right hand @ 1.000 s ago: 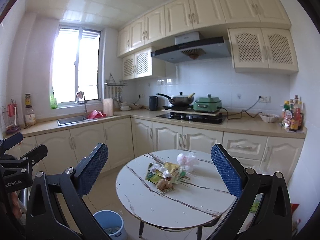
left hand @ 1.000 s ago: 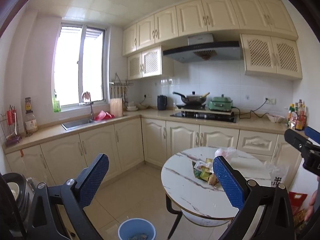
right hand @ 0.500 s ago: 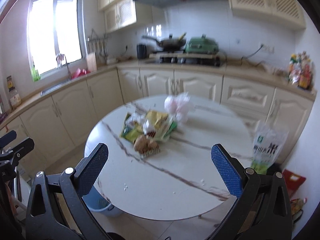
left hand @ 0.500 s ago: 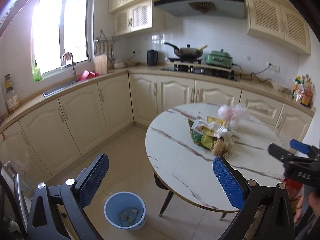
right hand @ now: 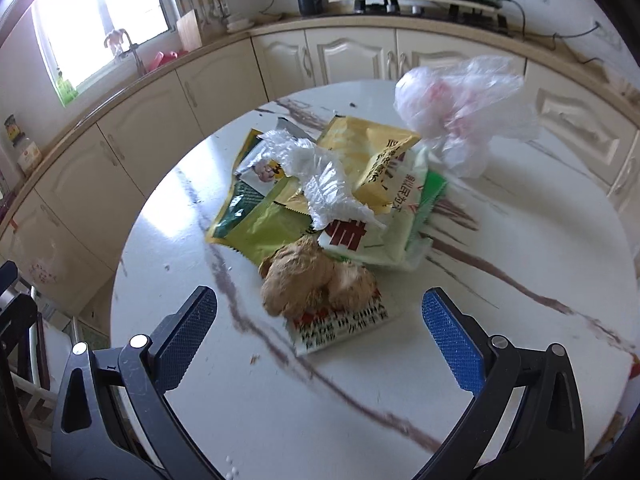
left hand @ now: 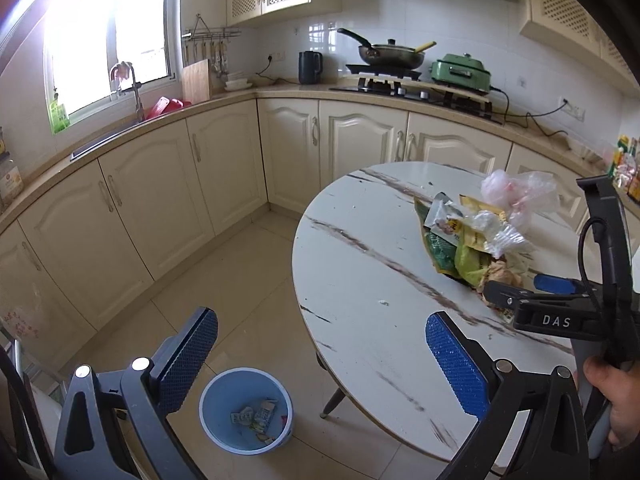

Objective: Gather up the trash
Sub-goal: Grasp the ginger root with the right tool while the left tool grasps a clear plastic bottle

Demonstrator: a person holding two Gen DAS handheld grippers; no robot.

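A heap of trash lies on the round white marble table (right hand: 400,400): green and yellow snack wrappers (right hand: 264,224), crumpled clear plastic (right hand: 324,184), a tied plastic bag (right hand: 460,108) and a brown crumpled lump (right hand: 312,276) on a small packet. My right gripper (right hand: 320,332) hangs open just in front of the lump, which sits between the lines of its fingers. In the left wrist view my left gripper (left hand: 320,354) is open and empty above the table's left edge (left hand: 344,280), with the trash pile (left hand: 472,240) to its right. A blue bin (left hand: 246,410) holding some scraps stands on the floor beneath.
Cream cabinets (left hand: 224,168) run along the left and back walls, with a sink, kettle (left hand: 310,67), hob and wok (left hand: 390,54) on the counter. A hand (left hand: 612,396) holds the right gripper's handle at the right edge of the left wrist view. Tiled floor (left hand: 240,272) spreads left of the table.
Both grippers have tilted downward and moved in toward the table. The right one has closed in on the trash pile, and the blue bin is now in full view below the left one.
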